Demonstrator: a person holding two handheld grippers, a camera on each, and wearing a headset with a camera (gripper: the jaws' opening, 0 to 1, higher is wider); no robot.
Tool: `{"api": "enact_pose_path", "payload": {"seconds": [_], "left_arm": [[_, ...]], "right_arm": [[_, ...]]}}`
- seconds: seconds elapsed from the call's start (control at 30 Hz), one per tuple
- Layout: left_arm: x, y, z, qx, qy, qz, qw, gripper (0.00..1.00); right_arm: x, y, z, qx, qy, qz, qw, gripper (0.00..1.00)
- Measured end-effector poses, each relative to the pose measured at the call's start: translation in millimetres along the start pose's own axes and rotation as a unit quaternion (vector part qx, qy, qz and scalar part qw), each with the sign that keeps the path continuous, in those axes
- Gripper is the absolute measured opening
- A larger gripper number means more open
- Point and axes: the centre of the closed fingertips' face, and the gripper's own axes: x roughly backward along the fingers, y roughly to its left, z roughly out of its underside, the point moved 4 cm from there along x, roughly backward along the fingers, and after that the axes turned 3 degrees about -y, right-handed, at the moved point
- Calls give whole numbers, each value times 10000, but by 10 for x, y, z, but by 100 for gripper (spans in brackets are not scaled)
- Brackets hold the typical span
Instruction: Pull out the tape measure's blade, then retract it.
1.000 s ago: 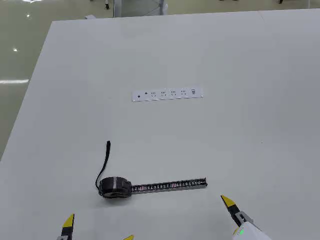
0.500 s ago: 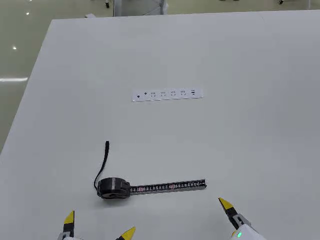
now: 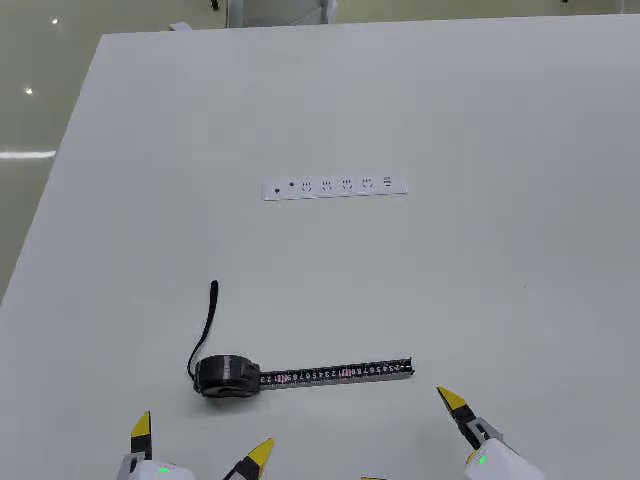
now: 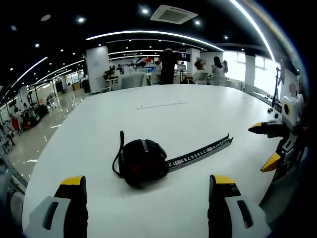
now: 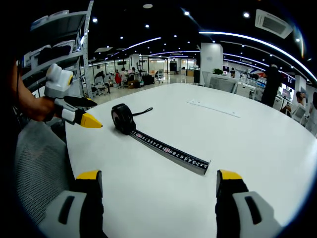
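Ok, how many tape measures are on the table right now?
1. The tape measure lies on the white table near its close edge, blade extended toward the right gripper, strap trailing away from the person.

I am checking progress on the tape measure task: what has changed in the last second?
The left claw has crept forward toward the tape measure, open, holding nothing. The right claw, also open, barely moved. The tape measure and its pulled-out blade lie untouched where they were.
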Motion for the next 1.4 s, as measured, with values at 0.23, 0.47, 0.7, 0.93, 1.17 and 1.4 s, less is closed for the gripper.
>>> {"api": "enact_pose_path", "payload": {"seconds": [0.23, 0.47, 0.7, 0.93, 1.17, 1.4], "left_arm": [[-93, -53, -52, 102, -27, -71, 9999, 100], [-126, -74, -65, 168, -32, -98, 9998, 100], [-298, -71, -132, 321, -6, -302, 9990, 100], [-361, -58, -135, 401, 29, -378, 9985, 99], [-538, -30, -107, 591, 141, -591, 9964, 98], [-650, 10, -86, 700, 226, -740, 9945, 96]], "right_arm": [[-22, -50, -4, 73, 21, -117, 9999, 96], [-36, -75, -10, 159, 10, -200, 9997, 94], [-107, -261, 32, 466, 138, -576, 9972, 88], [-123, -328, 70, 600, 234, -734, 9952, 81], [-235, -533, 90, 1016, 371, -1221, 9866, 72], [-337, -705, 67, 1274, 448, -1540, 9788, 63]]}}
